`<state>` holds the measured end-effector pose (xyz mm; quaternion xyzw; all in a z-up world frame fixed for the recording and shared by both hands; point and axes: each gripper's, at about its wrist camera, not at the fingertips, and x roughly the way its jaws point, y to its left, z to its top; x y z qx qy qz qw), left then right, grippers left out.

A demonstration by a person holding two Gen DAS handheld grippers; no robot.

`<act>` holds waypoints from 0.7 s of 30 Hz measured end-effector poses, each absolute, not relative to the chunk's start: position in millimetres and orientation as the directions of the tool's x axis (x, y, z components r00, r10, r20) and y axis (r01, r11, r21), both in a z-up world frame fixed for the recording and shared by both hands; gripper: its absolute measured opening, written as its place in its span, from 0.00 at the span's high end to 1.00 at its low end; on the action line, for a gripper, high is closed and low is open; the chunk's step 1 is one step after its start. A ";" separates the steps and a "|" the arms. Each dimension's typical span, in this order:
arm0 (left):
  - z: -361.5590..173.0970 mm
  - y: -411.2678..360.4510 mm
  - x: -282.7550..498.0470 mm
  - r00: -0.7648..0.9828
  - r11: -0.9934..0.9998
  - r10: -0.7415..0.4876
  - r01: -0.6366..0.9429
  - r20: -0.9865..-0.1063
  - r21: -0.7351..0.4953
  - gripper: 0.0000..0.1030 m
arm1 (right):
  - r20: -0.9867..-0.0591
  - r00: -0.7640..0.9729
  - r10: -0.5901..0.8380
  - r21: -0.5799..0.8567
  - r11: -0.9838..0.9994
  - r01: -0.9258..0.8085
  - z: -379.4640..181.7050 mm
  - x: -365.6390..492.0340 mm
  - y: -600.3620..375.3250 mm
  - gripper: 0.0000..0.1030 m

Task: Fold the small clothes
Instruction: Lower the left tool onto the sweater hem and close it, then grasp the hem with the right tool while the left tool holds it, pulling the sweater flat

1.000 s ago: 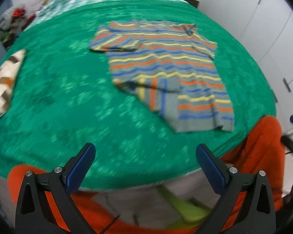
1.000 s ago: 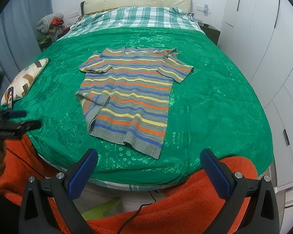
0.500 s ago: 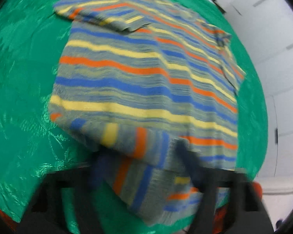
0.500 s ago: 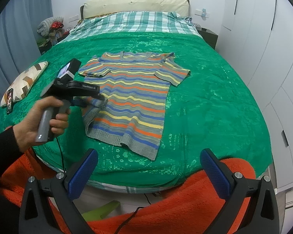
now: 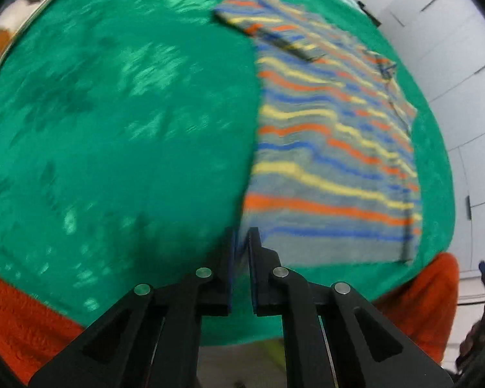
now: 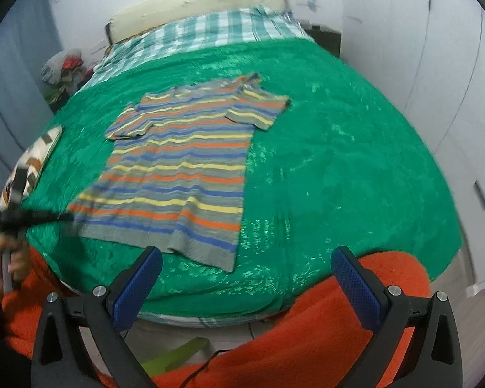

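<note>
Left gripper (image 5: 241, 242) on striped shirt (image 5: 333, 161) corner

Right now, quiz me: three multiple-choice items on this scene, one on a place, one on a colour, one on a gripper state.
1. Where does the shirt lie?
A. on the green bedspread
B. on the patterned pillow
C. on the plaid sheet

2. Which stripe colours does the shirt show on its grey?
A. red, white, black
B. orange, yellow, blue
C. pink, purple, green

3. How does the left gripper stand?
A. wide open above the shirt
B. shut on the shirt's near corner
C. shut on the pillow

Answers:
1 A: the shirt is spread flat on the bedspread, the pillow off to one side.
2 B: those three colours repeat across the grey.
3 B: in the left wrist view its jaws are closed with the hem corner between them; the right gripper hangs open.
</note>
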<state>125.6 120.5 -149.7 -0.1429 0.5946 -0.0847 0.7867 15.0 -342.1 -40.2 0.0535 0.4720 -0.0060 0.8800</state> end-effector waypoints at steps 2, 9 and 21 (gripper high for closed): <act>-154.8 123.8 121.6 0.283 0.936 -0.320 -0.054 -0.904 -0.348 0.85 | -0.853 0.516 0.081 0.139 0.987 0.075 -55.3 28.4 -354.7 0.00; -170.9 106.7 131.6 0.325 0.929 -0.328 -0.056 -0.887 -0.365 0.35 | -0.865 0.368 0.341 0.381 0.924 0.040 -128.9 74.0 -358.0 0.05; -162.9 77.9 128.4 0.217 0.908 -0.418 0.053 -0.882 -0.416 0.97 | -0.868 0.242 0.433 0.471 0.873 0.129 -173.4 104.2 -366.1 0.95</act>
